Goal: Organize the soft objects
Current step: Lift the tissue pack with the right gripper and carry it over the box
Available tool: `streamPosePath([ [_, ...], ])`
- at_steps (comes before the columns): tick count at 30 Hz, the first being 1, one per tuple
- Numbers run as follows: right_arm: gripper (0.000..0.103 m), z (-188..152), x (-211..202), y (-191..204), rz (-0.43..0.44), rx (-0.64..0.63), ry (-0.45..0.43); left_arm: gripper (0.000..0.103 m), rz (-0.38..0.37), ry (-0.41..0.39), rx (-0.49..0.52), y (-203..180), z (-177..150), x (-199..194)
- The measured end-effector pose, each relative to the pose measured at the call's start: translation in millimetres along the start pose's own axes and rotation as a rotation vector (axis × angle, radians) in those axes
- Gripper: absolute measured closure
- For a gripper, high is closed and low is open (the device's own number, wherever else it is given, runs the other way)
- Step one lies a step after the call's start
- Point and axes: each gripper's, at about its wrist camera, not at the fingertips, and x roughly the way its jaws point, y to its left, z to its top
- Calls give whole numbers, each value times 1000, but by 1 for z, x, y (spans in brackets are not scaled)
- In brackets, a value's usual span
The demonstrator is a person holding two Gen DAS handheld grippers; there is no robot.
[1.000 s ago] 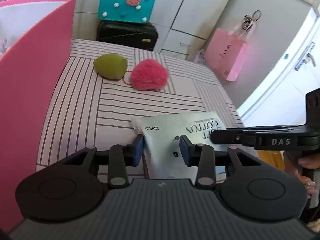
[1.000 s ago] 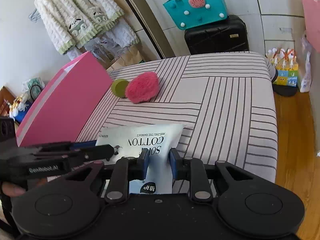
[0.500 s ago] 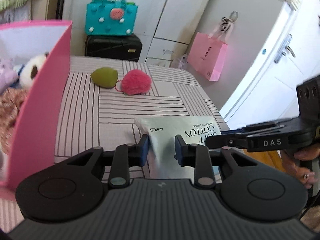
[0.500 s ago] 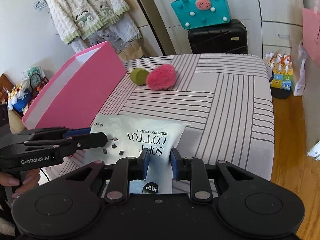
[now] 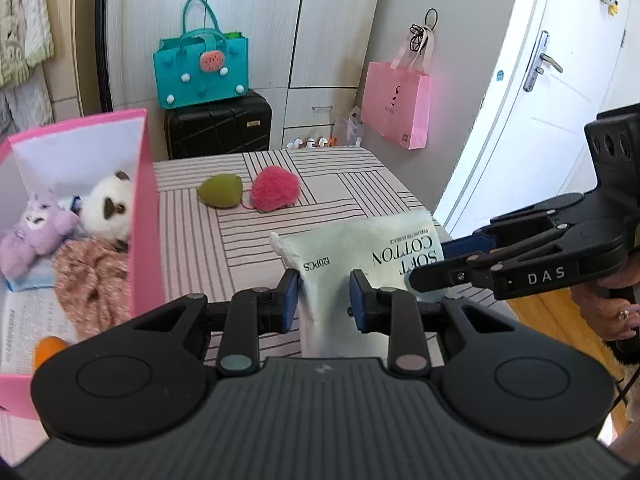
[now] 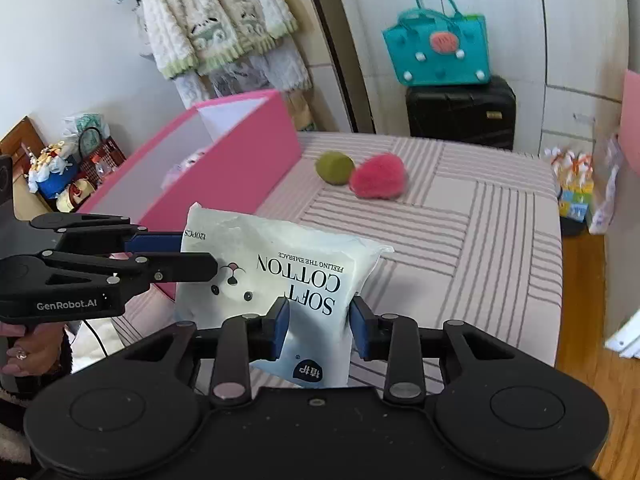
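A white "SOFT COTTON" pack [image 5: 360,252] [image 6: 288,264] hangs in the air above the striped bed, held by both grippers. My left gripper [image 5: 324,300] is shut on one short edge of the pack; it also shows in the right wrist view [image 6: 176,252]. My right gripper [image 6: 316,328] is shut on the opposite edge; it also shows in the left wrist view [image 5: 452,260]. A green sponge [image 5: 220,190] [image 6: 334,167] and a pink fluffy ball [image 5: 274,194] [image 6: 378,177] lie side by side at the far end of the bed. The open pink box [image 5: 146,216] [image 6: 240,172] stands to the left.
The box holds a purple plush [image 5: 36,230], a white plush [image 5: 106,208], a pink cloth [image 5: 92,280] and an orange item [image 5: 50,350]. Beyond the bed [image 5: 240,248] stand a black suitcase [image 5: 218,126] with a teal bag [image 5: 202,66] on it and a pink paper bag [image 5: 400,104].
Both grippers have lifted the cotton pack up off the bed and carried it higher. The view has risen, so the inside of the pink box now shows.
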Motion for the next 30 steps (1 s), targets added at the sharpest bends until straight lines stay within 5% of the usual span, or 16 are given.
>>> streamPosePath([
  [13, 59, 8, -9, 59, 55, -129, 3, 76, 40, 6, -26, 15, -9, -56],
  [23, 54, 33, -25, 113, 87, -254, -80, 76, 142, -94, -36, 30, -6, -103],
  [30, 47, 65, -23, 152, 36, -388, -220, 76, 181, -240, -46, 54, 10, -138],
])
